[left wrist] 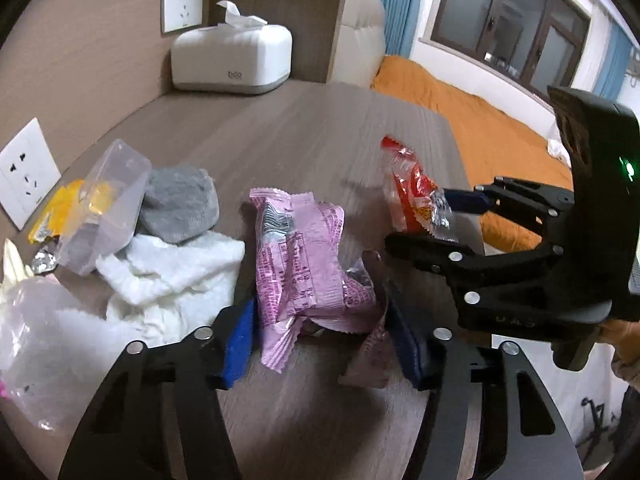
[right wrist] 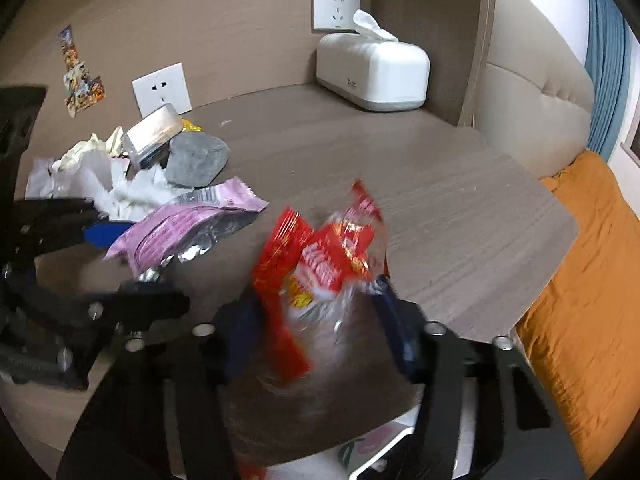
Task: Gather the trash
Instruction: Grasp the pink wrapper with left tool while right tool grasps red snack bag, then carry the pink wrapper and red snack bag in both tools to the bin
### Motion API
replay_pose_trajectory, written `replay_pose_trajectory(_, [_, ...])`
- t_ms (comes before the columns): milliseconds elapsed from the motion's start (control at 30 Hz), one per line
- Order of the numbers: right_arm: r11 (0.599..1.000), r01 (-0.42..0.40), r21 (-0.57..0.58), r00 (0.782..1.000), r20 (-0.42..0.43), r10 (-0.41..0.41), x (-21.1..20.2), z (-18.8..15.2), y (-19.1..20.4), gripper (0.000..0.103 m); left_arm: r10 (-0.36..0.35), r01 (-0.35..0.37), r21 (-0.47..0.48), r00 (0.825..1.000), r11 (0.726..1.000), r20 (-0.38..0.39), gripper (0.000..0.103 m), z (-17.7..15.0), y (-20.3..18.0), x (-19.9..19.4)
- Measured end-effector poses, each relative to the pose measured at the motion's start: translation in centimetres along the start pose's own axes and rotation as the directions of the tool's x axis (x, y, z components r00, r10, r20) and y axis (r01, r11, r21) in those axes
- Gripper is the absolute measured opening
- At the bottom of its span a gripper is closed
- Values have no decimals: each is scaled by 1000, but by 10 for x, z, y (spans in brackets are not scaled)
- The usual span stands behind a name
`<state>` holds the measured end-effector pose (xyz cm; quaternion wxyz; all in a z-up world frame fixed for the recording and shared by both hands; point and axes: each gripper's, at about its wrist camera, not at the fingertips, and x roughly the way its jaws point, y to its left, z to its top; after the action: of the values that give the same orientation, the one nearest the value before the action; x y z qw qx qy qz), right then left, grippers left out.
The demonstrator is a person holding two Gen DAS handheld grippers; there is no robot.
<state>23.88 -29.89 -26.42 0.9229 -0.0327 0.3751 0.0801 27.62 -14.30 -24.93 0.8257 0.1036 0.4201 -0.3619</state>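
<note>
Both pairs of tongs are at the grasp step of collecting trash, each closing on its own wrapper on the bench point(left wrist: 320, 128).

The left tongs point(left wrist: 320, 344) have the pink wrapper point(left wrist: 304, 256) standing between their blue pads. The left pad sits against the wrapper's lower left edge and the right pad is at its torn right flap, so the jaws look half-closed around it. Whether the pads already press firmly I cannot tell; I judge the grip as just forming.

The right tongs point(right wrist: 316, 316) hold the red wrapper point(right wrist: 324, 256) between their pads. Its clear lower part is crumpled between the pads and its red top sticks up above them. In the left wrist view those tongs point(left wrist: 440, 216) pinch the wrapper's lower end while the rest stands upright, so I read this pair as gripping it.

To the left of the left tongs lies more trash: a white tissue wad point(left wrist: 168, 276), a grey cloth lump point(left wrist: 180, 208), a clear plastic tub point(left wrist: 104, 204), a yellow wrapper point(left wrist: 52, 212) and a clear bag point(left wrist: 40, 340). A tissue box point(left wrist: 232, 60) stands well beyond the tongs at the far wall, and an orange bed cover point(left wrist: 460, 120) lies to the right of the bench.

The next move likely calls for finishing the squeeze on the pink wrapper, then lifting both wrappers clear and carrying them to a bin, which neither view shows.
</note>
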Motion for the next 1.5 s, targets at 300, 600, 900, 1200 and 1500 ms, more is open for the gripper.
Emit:
replay_pose_trajectory(300, [997,-9,79,1000,19,8,-24,4,-9,20,-44,44,4,998,999,33,27,9,-8,-14])
replay_pose_trajectory(600, [998,-7,70,996,91,0,-83,14,-5,20,-51,50,19,993,999,103,27,20,-38,-60])
replay_pose_trajectory(900, [996,27,85,991,128,-37,-156,-6,-24,20,-97,87,94,990,992,106,27,17,-105,-87])
replay_pose_trajectory(1200, [984,61,170,990,115,-82,-208,-52,-57,20,-189,173,184,979,968,74,27,15,-187,-82])
replay_pose_trajectory(1500, [961,100,258,989,78,-124,-231,-100,-90,20,-230,221,240,973,945,9,27,7,-248,-51])
